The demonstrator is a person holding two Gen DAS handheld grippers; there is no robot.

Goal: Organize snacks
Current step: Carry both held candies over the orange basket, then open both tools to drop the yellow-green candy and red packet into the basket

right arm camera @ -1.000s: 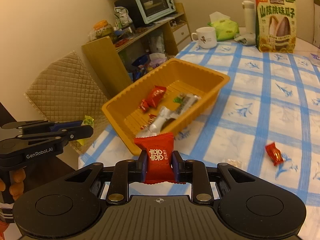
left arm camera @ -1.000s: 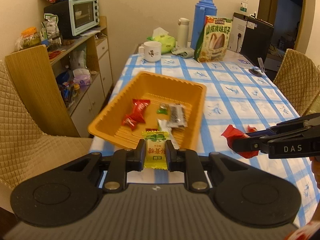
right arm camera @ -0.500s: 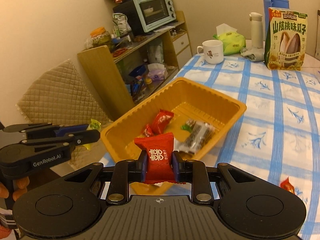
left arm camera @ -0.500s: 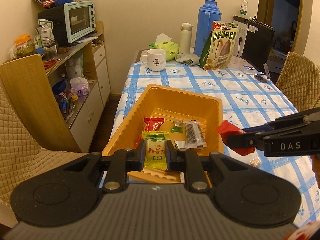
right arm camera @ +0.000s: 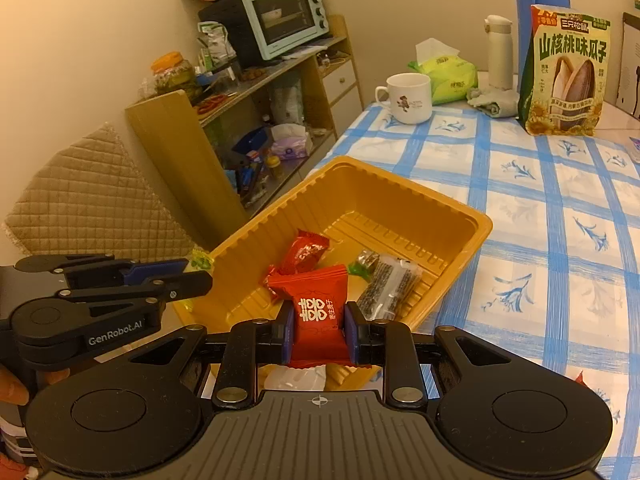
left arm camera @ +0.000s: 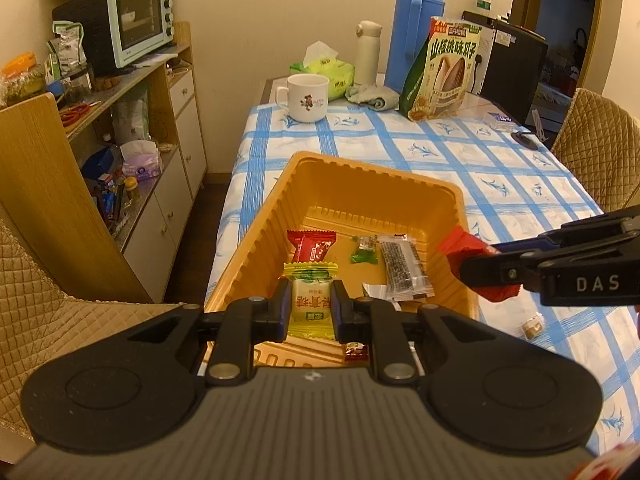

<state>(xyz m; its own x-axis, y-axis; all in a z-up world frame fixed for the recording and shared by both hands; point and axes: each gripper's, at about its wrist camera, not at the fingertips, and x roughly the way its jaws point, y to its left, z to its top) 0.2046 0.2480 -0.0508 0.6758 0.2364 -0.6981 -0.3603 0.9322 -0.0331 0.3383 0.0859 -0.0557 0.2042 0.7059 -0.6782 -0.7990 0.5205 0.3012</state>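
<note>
- Left gripper point(left arm camera: 310, 306) is pinching a yellow-green candy point(left arm camera: 311, 300) between its fingers, the packet upright, its top edge poking out above the tips.
- That candy hangs over the near end of the orange tray point(left arm camera: 360, 176), just inside the near wall.
- Right gripper point(right arm camera: 318, 330) is clamped on a red candy point(right arm camera: 318, 316), white characters facing the camera, also over the tray's near end.
- From the left wrist view, the right gripper comes in at the tray's right rim, red wrapper sticking out past its tips.
- On the tray floor: a red packet point(left arm camera: 312, 246), a small green sweet point(left arm camera: 365, 250) and a clear bar point(left arm camera: 402, 272) of dark seeds, lying side by side.
- A small dark red piece point(left arm camera: 356, 351) shows beneath the left fingers; probably in the tray, hard to be sure.
- Right of the tray on the checked cloth point(left arm camera: 500, 168) sits a pale sweet point(left arm camera: 532, 326), apart from the rim.
- Far end: mug point(left arm camera: 306, 96), seed bag point(left arm camera: 442, 68), blue flask point(left arm camera: 418, 28).
</note>
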